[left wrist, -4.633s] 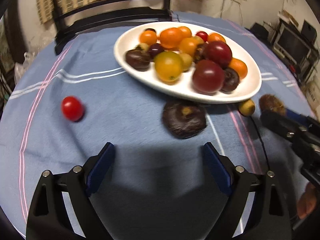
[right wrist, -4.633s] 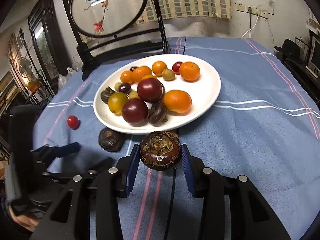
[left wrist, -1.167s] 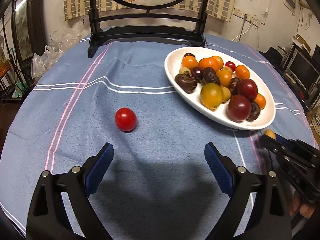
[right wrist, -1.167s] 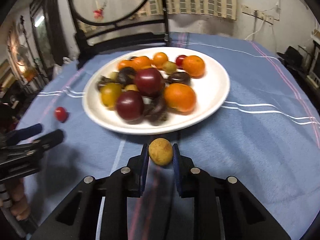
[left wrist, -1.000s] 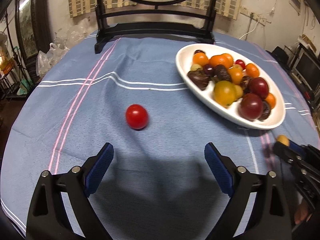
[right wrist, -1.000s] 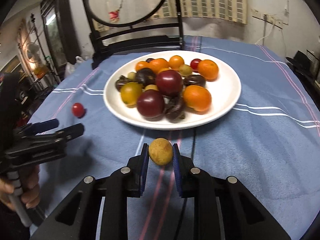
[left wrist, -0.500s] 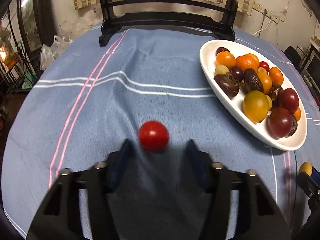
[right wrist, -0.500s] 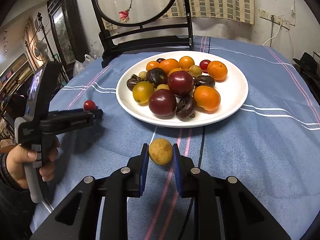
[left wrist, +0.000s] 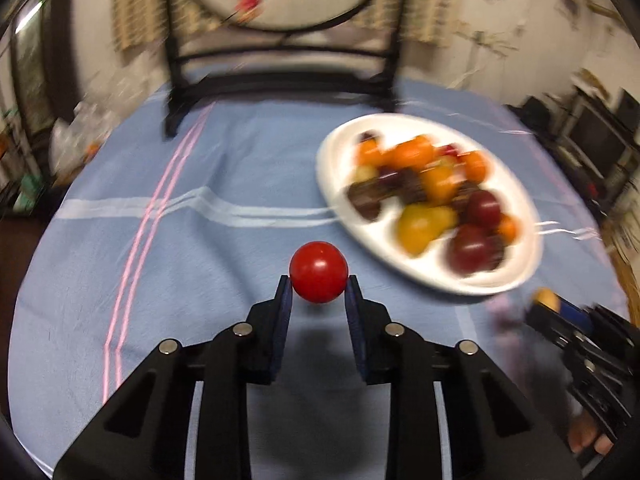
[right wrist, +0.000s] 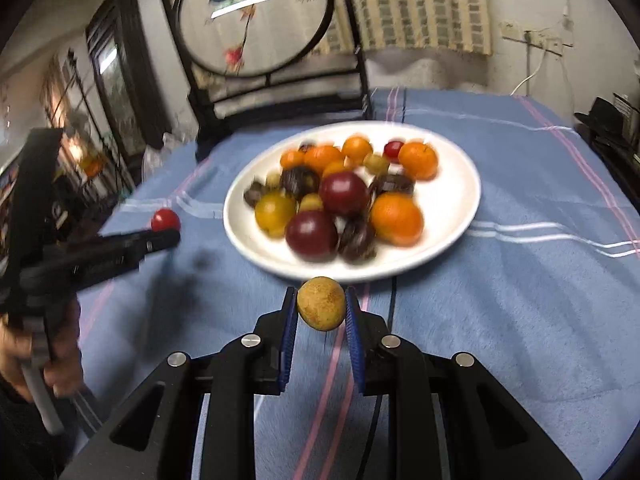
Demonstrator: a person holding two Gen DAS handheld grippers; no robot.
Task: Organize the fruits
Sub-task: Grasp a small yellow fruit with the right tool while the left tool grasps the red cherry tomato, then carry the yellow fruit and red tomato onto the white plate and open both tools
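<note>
Two grippers are each clamped on one fruit. The left gripper (left wrist: 319, 283), black with blue pads, points steeply down at the table and pinches a small glossy red cherry tomato (left wrist: 319, 272) between its fingertips; a shadow on the blue striped tablecloth (left wrist: 224, 248) beneath suggests the fruit is clear of the cloth. In the right wrist view this gripper enters from 9 o'clock, its handle gripped by a person's hand (right wrist: 48, 364), blurred. The right gripper (right wrist: 321, 304), similarly tilted downward, holds a small round yellow-brown fruit (right wrist: 321, 303) between its blue pads, just short of the plate's near rim. The large round white ceramic plate (right wrist: 452, 196) lies at 12 o'clock from the right gripper and at 2 o'clock from the left. It carries a blurred heap of orange, dark red, yellow and dark brown fruits (right wrist: 344, 196). A dark wooden stand with a round embroidered panel (right wrist: 256, 20) stands beyond the plate.
</note>
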